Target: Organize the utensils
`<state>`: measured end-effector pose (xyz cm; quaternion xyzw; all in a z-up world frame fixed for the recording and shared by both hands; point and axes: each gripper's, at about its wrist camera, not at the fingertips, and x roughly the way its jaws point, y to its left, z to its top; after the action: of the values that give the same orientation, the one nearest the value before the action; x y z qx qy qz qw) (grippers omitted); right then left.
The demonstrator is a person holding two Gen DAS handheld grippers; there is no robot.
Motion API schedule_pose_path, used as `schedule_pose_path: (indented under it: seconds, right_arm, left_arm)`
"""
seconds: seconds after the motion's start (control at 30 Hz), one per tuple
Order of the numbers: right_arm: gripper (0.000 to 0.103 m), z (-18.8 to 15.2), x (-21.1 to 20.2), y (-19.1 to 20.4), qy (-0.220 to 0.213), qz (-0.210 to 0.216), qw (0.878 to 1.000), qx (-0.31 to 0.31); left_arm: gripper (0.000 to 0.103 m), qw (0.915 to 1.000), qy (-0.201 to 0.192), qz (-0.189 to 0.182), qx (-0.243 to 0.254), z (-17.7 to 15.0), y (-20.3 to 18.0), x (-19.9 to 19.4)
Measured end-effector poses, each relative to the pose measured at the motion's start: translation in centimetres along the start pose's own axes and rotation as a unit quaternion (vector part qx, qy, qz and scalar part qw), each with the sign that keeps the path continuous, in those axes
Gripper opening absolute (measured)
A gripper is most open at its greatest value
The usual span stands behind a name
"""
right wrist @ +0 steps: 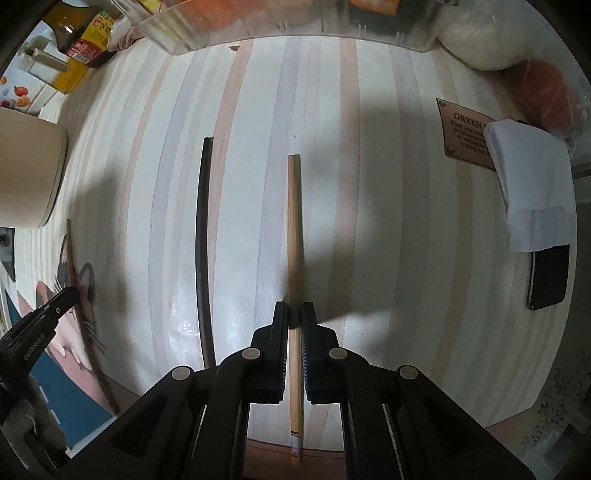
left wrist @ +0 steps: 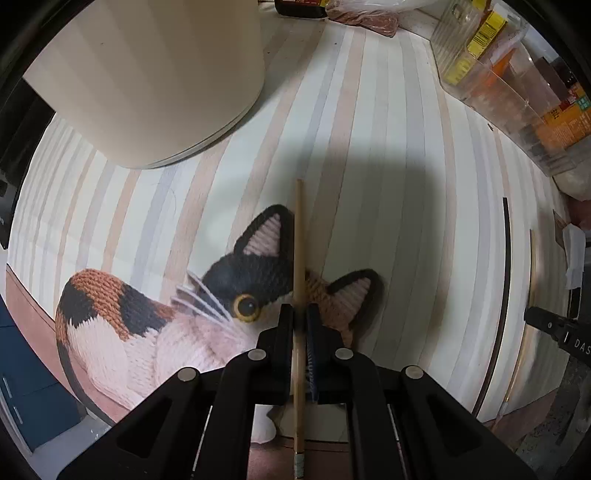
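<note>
Left wrist view: a cream cylindrical container (left wrist: 155, 81) stands at upper left on the striped mat (left wrist: 406, 184). Below it, a knitted-cat print (left wrist: 155, 325) covers the mat's lower left. The left gripper (left wrist: 300, 314) points down at the mat, jaws closed on a light wooden chopstick (left wrist: 298, 240) that runs between the pads and extends away over the cat's ear. At upper right, a clear plastic organizer (left wrist: 517, 92) holds packaged goods. A dark chopstick (left wrist: 508, 266) lies on the mat near the right edge, and the tip of the other gripper is visible beyond it.

Right wrist view: the left gripper (right wrist: 61, 299) appears at the left edge, beside the cat print (right wrist: 74, 332). A bottle (right wrist: 79, 33) stands at upper left. The dark chopstick (right wrist: 202, 240) lies flat on the striped mat (right wrist: 388, 240), left of centre. The right gripper (right wrist: 294, 314) points down, jaws closed on a second light wooden chopstick (right wrist: 293, 221), parallel to the dark one and apart from it. At right, a folded white tissue (right wrist: 532, 184) rests on a dark phone-like slab (right wrist: 548, 277), next to a brown plaque (right wrist: 463, 136).
</note>
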<state>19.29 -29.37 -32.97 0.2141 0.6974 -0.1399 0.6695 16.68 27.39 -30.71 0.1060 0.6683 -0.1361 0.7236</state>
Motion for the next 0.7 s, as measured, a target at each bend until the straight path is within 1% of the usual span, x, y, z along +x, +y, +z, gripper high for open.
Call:
schedule_pose_path:
  seconds: [0.03,0.1,0.3,0.33,0.37,0.4,0.43,0.5,0.6,0.7]
  right_arm:
    - [0.007,0.2,0.0,0.4,0.002,-0.002,1.000,0.000]
    - [0.008,0.5,-0.1,0.6,0.006,-0.008,1.000,-0.004]
    - [0.008,1.1,-0.2,2.4,0.013,-0.011,1.000,-0.003]
    - [0.008,2.1,0.2,3.4,0.015,-0.011,1.000,-0.002]
    - [0.008,2.2,0.1,3.4,0.016,-0.011,1.000,-0.001]
    - [0.008,1.9,-0.1,1.9,0.017,-0.011,1.000,-0.001]
    - [0.008,1.6,0.2,1.5,0.017,-0.012,1.000,-0.001]
    - [0.008,1.8,0.3,1.8,0.018,-0.017,1.000,-0.005]
    - [0.008,2.0,1.2,3.3,0.016,-0.030,0.999,-0.014]
    - [0.008,1.9,1.1,4.0,0.004,-0.041,0.999,-0.017]
  left_arm:
    - [0.007,1.0000,-0.002,0.002,0.001,0.1,-0.2,0.1]
    - [0.007,1.0000,-0.004,0.005,0.003,1.7,-1.2,0.8]
    - [0.008,0.9999,-0.004,0.009,0.010,2.2,-1.6,0.9]
    - [0.008,0.9999,-0.004,0.009,0.011,2.3,-1.7,1.0]
    - [0.008,0.9999,-0.004,0.009,0.011,2.0,-1.0,0.9]
    - [0.008,0.9999,-0.004,0.009,0.011,2.0,-1.1,0.9]
    - [0.008,0.9999,-0.005,0.009,0.011,2.0,-1.1,1.0]
    - [0.008,0.9999,-0.005,0.009,0.011,2.0,-1.2,1.0]
    - [0.008,0.9998,-0.007,0.011,0.015,2.3,-1.7,0.8]
    - [0.007,0.9996,-0.009,0.015,0.023,1.4,-1.8,0.5]
